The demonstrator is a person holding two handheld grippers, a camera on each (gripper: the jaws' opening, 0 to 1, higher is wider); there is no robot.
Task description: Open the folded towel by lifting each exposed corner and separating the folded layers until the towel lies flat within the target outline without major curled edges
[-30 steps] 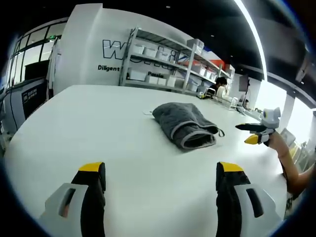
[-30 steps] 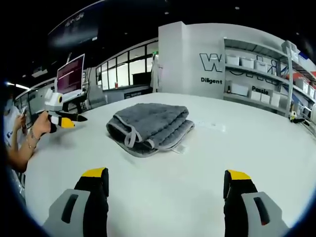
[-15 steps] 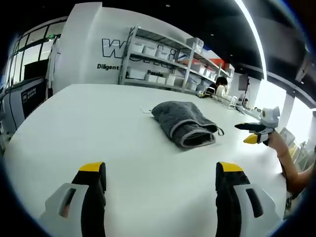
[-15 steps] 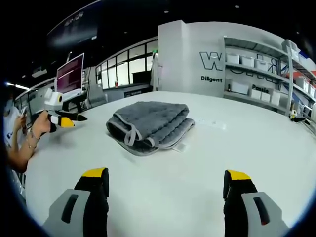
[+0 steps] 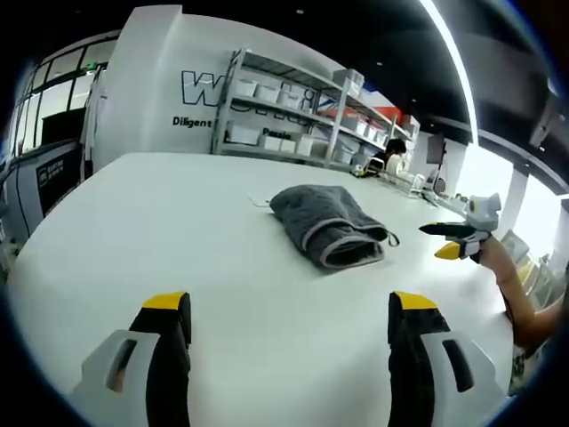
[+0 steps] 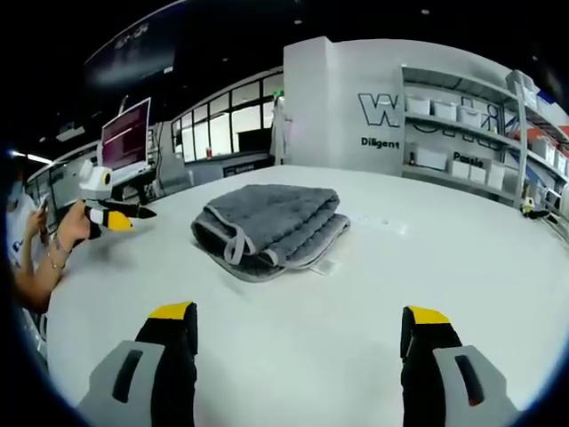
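One grey towel (image 5: pixel 326 224) lies folded on the white table (image 5: pixel 160 231), out in the middle of the top, well ahead of both hand-held grippers. In the right gripper view the towel (image 6: pixel 271 225) shows as a thick stack of layers with a pale trim along the edges, one hanging loop at the near left end and one small white tag sticking out at the near right corner. In the left gripper view the same bundle is seen from its other side, with the rounded fold toward the camera and the loop trailing off its right end.

The left hand-held gripper (image 5: pixel 289 311) hovers low over the bare table, its two yellow-tipped jaws spread wide with nothing between them. The right hand-held gripper (image 6: pixel 298 318) stands the same way: two jaws wide apart, nothing held, the towel near but apart from it.

Each tool also appears in the other's view, held by a hand just off the table edge: the right one at the right of the left gripper view, the left one at the left of the right gripper view.

Behind the table one metal shelf rack (image 5: pixel 293 111) with white bins stands against a white wall with dark lettering, and one monitor (image 6: pixel 125 135) stands at the left of the right gripper view.
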